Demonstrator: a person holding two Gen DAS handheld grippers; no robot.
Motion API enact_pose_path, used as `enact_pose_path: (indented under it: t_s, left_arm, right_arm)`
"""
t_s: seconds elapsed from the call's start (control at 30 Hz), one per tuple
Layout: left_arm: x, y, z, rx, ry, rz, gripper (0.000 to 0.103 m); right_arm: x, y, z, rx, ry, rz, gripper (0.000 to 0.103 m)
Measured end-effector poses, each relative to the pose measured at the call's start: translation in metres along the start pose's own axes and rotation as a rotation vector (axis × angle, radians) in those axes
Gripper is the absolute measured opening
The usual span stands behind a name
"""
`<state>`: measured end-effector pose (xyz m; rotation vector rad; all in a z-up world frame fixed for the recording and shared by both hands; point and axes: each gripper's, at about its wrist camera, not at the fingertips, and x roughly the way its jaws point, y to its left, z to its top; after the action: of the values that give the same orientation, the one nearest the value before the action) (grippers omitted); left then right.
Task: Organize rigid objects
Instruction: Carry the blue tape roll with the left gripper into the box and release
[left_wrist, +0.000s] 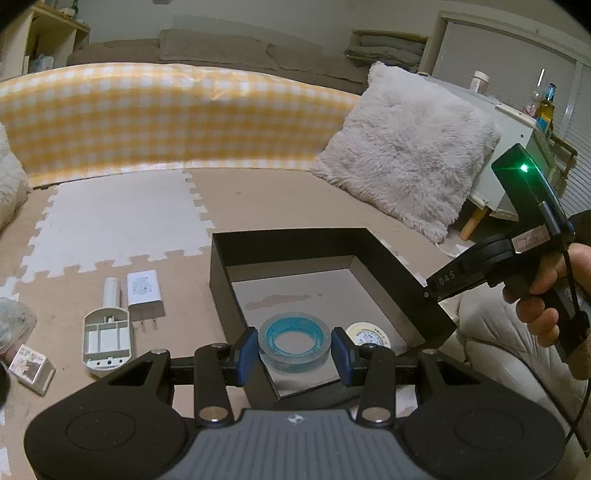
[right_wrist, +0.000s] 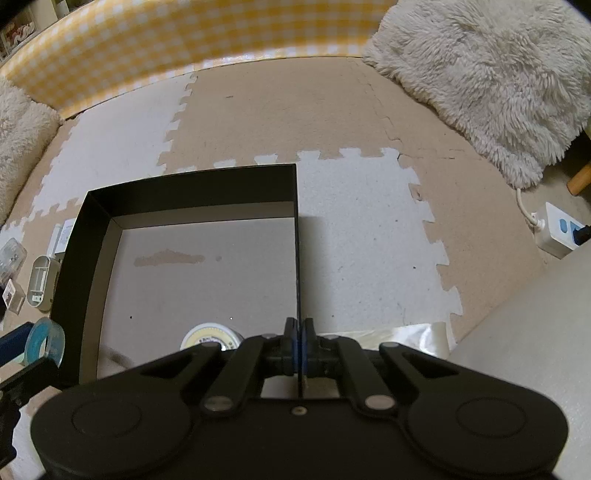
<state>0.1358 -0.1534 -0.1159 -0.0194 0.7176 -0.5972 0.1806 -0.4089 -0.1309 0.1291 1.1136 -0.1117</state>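
We hold a roll of clear tape with a blue core (left_wrist: 294, 341) in the left gripper (left_wrist: 294, 349), its blue pads (left_wrist: 246, 349) pressed against the roll's two sides, so the tongs are clamped on it. The roll hangs over the near left corner of the black box (left_wrist: 388, 266), above the rim rather than resting on the floor of the box. In the right wrist view the same roll (right_wrist: 46, 338) shows at the far left edge, just outside the box's left wall.

Our right gripper (right_wrist: 299, 349) is closed on the right wall of the black box (right_wrist: 192, 184), the thin wall running straight between its blue pads (right_wrist: 293, 350). In the left wrist view our right hand (left_wrist: 546, 295) grasps that gripper's handle at the right, its nose against the box's right wall.

Inside the box, on its grey floor, a cream-coloured tape roll (left_wrist: 368, 335) lies flat near the front; the right wrist view shows it (right_wrist: 210, 338) just left of the right gripper.

On the foam mat to the left of the box lie a white charger plug (left_wrist: 144, 293), a white plastic holder with compartments (left_wrist: 107, 334), and a small printed box (left_wrist: 31, 373) near the left edge. A fluffy white cushion (left_wrist: 402, 147) leans at the far right, beside the yellow checked cover (left_wrist: 147, 118).
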Motion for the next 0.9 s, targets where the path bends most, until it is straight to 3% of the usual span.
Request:
enact_pose_path:
  t_s: [0.3, 0.43, 0.6, 0.9]
  left_arm:
    - [0.007, -0.006, 0.000, 0.014, 0.029, -0.023, 0.047]
    - [0.005, -0.008, 0.001, 0.013, 0.033, -0.029, 0.059]
    - [0.004, -0.009, 0.002, 0.014, 0.048, -0.026, 0.065]
    - [0.003, -0.014, 0.004, 0.021, 0.059, -0.039, 0.084]
  right_arm:
    - [0.000, 0.001, 0.000, -0.002, 0.000, -0.001, 0.002]
    - [0.000, 0.001, 0.000, -0.002, 0.000, 0.000, 0.002]
    - [0.000, 0.001, 0.000, -0.002, 0.001, -0.001, 0.002]
    - [0.000, 0.001, 0.000, -0.001, 0.001, 0.000, 0.002]
